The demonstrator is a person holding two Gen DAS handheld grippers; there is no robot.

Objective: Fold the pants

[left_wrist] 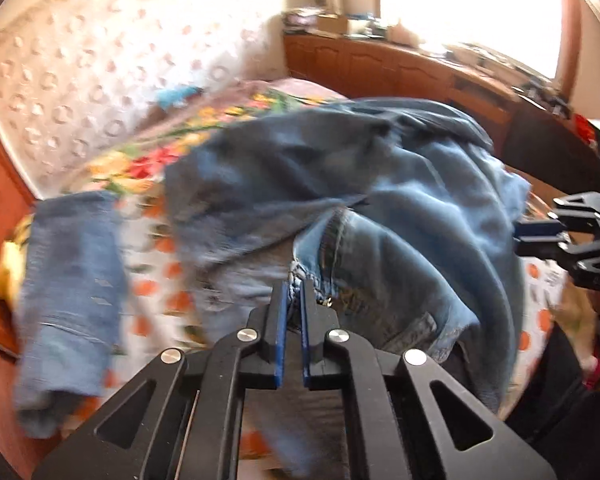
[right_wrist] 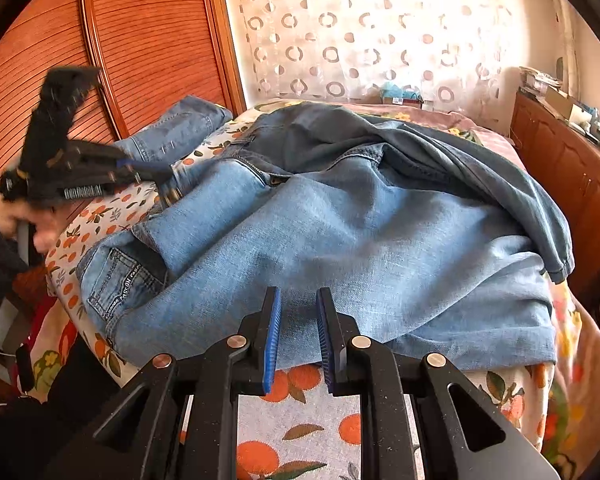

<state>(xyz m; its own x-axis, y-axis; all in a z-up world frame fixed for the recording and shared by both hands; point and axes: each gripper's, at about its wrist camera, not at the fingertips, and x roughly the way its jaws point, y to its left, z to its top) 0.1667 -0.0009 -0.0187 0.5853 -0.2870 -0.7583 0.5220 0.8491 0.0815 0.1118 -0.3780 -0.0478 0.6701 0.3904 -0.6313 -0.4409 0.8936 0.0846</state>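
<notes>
Light blue jeans lie heaped on the bed, with a darker denim layer draped over their far side. My left gripper is shut on the jeans' waistband near the fly; in the right wrist view that left gripper is blurred at the left. My right gripper stands at the near hem of a leg with its blue pads a little apart and denim between them. In the left wrist view this right gripper meets the jeans' right edge.
A separate stretch of denim leg lies toward the wooden wall panel. The bed sheet has an orange-fruit print. A wooden cabinet with clutter runs along the right. A person's hand holds the left gripper's handle.
</notes>
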